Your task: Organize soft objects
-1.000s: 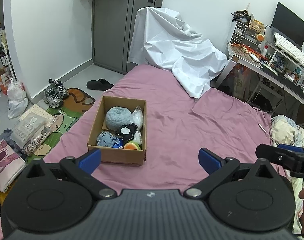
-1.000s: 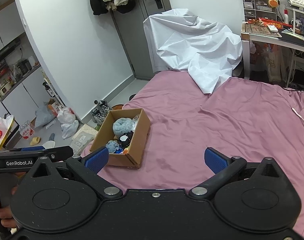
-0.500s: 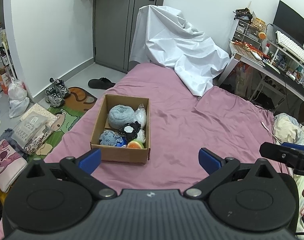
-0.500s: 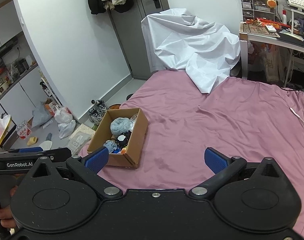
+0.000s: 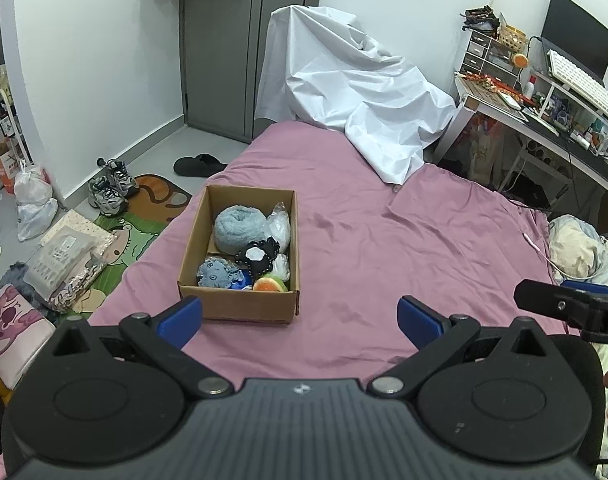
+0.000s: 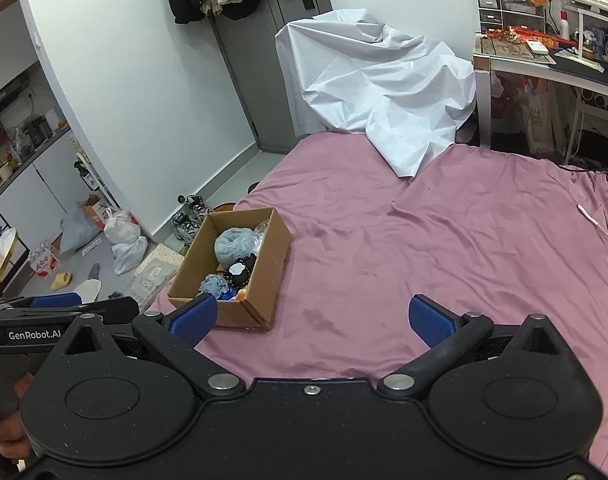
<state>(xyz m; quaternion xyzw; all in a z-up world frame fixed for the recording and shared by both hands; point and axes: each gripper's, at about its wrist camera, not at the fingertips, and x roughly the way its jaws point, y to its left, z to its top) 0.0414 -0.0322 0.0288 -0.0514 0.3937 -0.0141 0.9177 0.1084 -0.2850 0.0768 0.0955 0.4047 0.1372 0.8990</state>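
A cardboard box (image 5: pixel 239 304) sits on the pink bed sheet (image 5: pixel 384 248), near the bed's left edge. It holds several soft things: a pale blue fuzzy ball (image 5: pixel 235 227), a clear plastic bag (image 5: pixel 279 226), a black and white plush (image 5: pixel 257 256), a blue plush (image 5: pixel 213 274) and an orange and green one (image 5: pixel 269 285). My left gripper (image 5: pixel 299 316) is open and empty, held back from the box. My right gripper (image 6: pixel 312 318) is open and empty too; the box (image 6: pixel 259 280) lies to its front left.
A crumpled white sheet (image 5: pixel 352 92) covers something at the bed's far end. A cluttered desk (image 5: pixel 544 112) with a keyboard and monitor stands at the right. Shoes (image 5: pixel 111 184), bags and a mat lie on the floor at the left. A bundle of bedding (image 5: pixel 576 248) lies at the right edge.
Both grippers have drawn back and risen a little, so the box appears slightly farther and higher in view. Both stayed open and empty.
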